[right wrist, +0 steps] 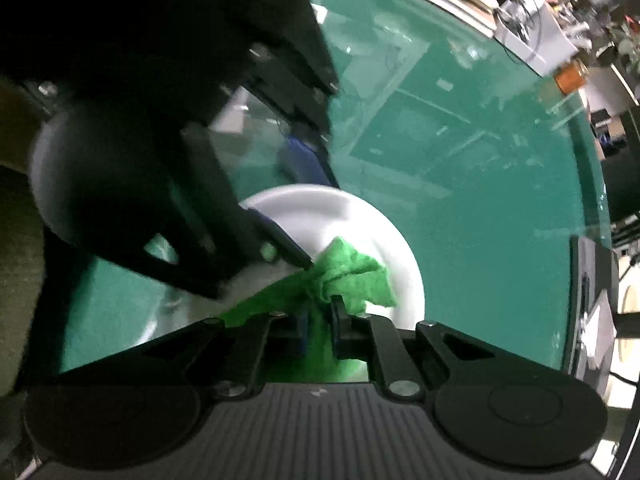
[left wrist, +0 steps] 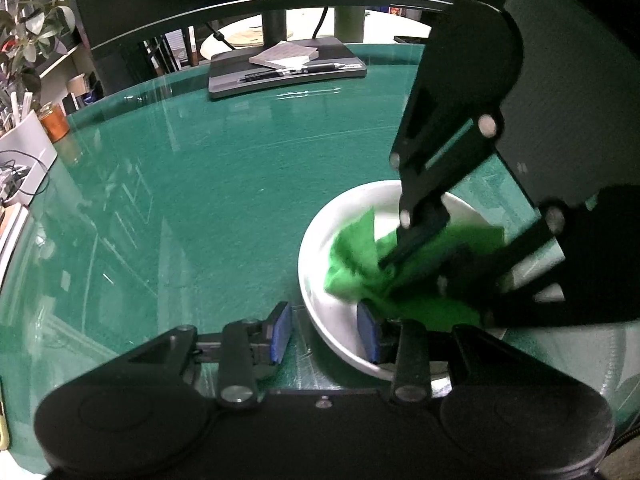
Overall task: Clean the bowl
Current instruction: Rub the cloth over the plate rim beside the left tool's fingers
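Down in the left wrist view, the left gripper (left wrist: 326,332) straddles the near rim of the white bowl (left wrist: 320,236), one blue pad outside and one inside; whether the pads press the rim is unclear. That bowl sits on the green table (left wrist: 200,184), toward its right side, with a green cloth (left wrist: 356,264) bunched inside. From the right wrist view, the right gripper (right wrist: 318,326) is clamped on the cloth (right wrist: 352,276), pressing it into the bowl (right wrist: 320,208).
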{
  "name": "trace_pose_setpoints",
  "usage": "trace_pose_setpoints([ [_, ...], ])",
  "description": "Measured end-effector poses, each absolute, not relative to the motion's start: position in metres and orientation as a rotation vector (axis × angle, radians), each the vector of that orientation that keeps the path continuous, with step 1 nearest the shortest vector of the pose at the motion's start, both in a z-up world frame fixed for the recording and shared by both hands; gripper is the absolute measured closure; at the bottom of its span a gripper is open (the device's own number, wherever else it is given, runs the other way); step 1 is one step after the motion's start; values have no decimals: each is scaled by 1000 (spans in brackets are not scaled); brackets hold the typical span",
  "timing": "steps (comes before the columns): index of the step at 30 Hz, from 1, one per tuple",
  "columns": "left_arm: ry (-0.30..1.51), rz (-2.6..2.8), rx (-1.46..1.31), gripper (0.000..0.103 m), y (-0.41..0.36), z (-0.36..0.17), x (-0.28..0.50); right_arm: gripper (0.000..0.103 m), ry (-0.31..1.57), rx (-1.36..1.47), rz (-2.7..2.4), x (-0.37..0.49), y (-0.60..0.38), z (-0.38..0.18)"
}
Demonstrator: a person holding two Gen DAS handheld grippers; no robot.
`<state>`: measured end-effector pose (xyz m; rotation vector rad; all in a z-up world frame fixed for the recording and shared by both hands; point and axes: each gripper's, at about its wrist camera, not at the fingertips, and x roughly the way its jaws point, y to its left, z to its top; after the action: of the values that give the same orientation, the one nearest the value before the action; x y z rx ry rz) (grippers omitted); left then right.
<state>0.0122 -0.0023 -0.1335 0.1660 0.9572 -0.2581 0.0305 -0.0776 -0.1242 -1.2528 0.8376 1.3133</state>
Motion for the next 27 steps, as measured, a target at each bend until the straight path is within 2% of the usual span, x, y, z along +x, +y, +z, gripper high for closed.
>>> trace_pose_setpoints([
  [8, 957, -257, 164, 66, -1, -134, 12, 91, 919, -1261, 1310, 39, -92, -119],
  [14, 957, -255, 159, 66, 1, -134, 12, 91, 829, -1263, 1310, 27, -81, -118],
  [21, 957, -255, 163, 65, 4, -135, 14, 91, 923, -1256, 1354, 30, -94, -115],
  [27, 958, -254, 164, 66, 4, -136, 16, 92, 867, -1290, 1289, 40, -82, -117],
])
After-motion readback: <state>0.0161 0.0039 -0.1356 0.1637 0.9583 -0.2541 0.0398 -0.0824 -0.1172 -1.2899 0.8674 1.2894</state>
